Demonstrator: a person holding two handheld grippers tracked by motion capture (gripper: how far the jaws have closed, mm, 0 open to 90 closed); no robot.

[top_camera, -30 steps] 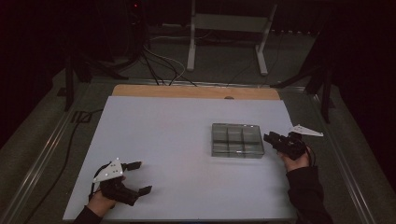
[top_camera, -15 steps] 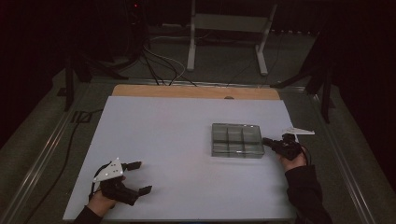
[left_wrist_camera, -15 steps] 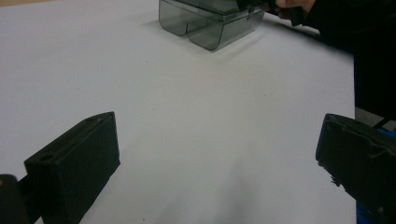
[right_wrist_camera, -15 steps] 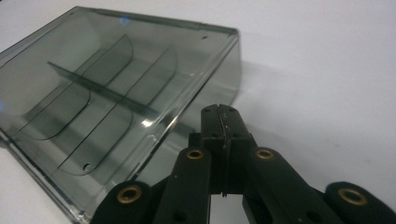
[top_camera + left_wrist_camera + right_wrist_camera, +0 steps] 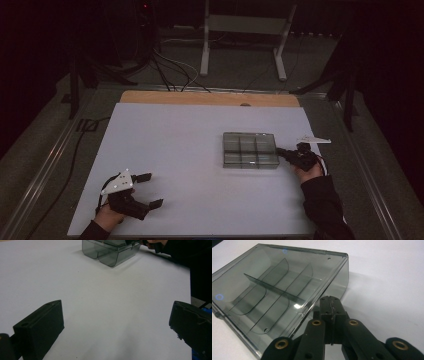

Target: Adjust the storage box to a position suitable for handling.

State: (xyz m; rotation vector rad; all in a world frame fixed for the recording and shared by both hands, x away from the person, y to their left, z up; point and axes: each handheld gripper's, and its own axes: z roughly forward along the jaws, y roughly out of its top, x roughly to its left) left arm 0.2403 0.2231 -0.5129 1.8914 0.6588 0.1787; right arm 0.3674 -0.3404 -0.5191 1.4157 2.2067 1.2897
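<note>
A smoky clear plastic box (image 5: 250,150) with divider walls inside lies right of the table's middle; it also appears as the box (image 5: 110,252) and the box (image 5: 269,290). My right gripper (image 5: 281,152) sits at the box's right side. In the right gripper view, the right gripper (image 5: 329,302) has its jaws pressed together with nothing between them, their tips against the box's side wall. My left gripper (image 5: 150,190) rests near the front left of the table, far from the box. In its own view, the left gripper (image 5: 117,322) stands wide open over bare white surface.
The white table top (image 5: 175,145) has a wooden strip (image 5: 210,98) along its far edge. Cables (image 5: 170,70) and a metal stand (image 5: 245,30) are on the floor behind. A dark sleeve (image 5: 200,270) reaches in at the right.
The right gripper's jaws, open a second ago, have come together, and it has shifted slightly toward the box's right side. The left gripper has stayed put.
</note>
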